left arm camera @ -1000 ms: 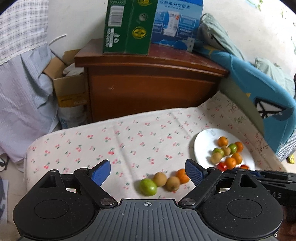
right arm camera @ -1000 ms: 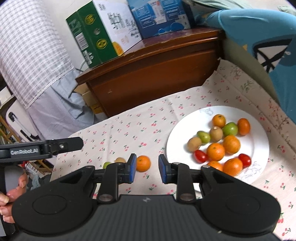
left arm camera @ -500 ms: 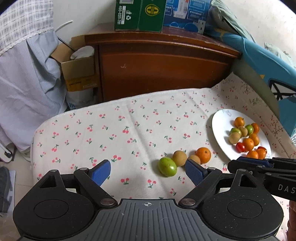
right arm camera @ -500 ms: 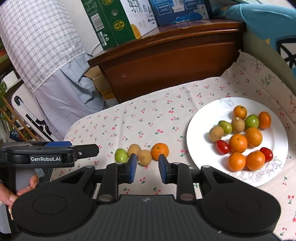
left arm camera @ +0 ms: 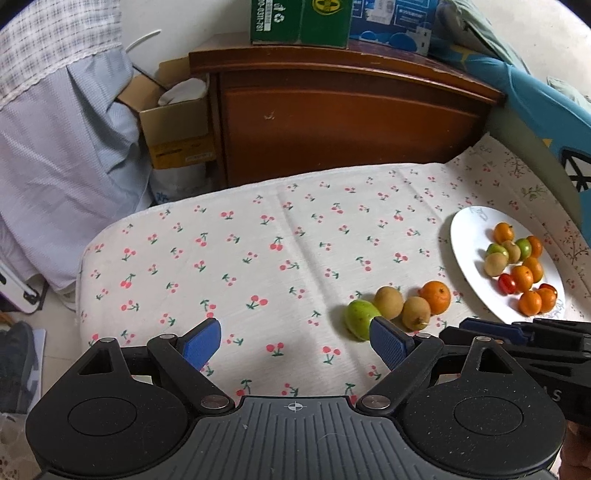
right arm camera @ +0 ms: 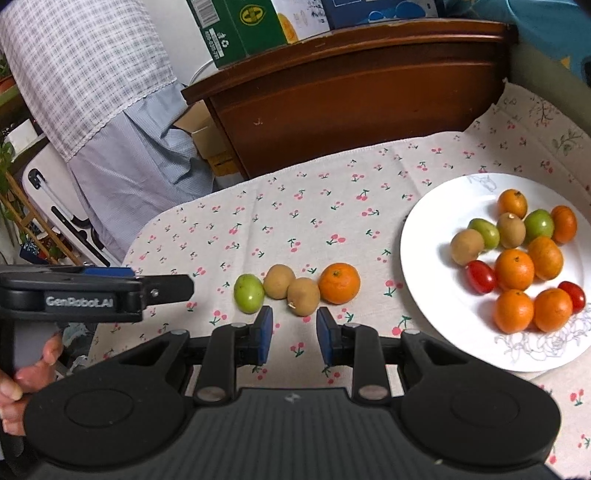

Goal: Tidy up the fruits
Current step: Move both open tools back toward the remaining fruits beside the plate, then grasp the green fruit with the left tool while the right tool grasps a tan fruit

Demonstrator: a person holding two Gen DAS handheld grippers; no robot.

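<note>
Four loose fruits lie in a row on the cherry-print cloth [right arm camera: 332,206], toward its near edge and left of the white plate [right arm camera: 424,266]: a green fruit [right arm camera: 248,293], a tan kiwi [right arm camera: 280,281], a second tan kiwi [right arm camera: 303,302] and an orange tangerine [right arm camera: 339,283], each touching or just beside its neighbour. The plate sits near the cloth's right edge and carries the sorted pile: tangerines [right arm camera: 514,268], two green fruits, two kiwis and two red cherry tomatoes [right arm camera: 480,277] (one tomato half hidden behind a tangerine at the plate's right side). The right gripper [right arm camera: 293,334] hovers just in front of the row, its blue pads partly spread with nothing between them, the second kiwi right beyond the gap. The left gripper [left arm camera: 295,343] is spread wide and empty over the bare cloth, left of the row; its right pad overlaps the green fruit [left arm camera: 360,318] in the left wrist view. Behind the cloth stands a brown wooden cabinet [left arm camera: 351,122] with a green carton [left arm camera: 299,20] and a blue box [left arm camera: 391,22] on top.
</note>
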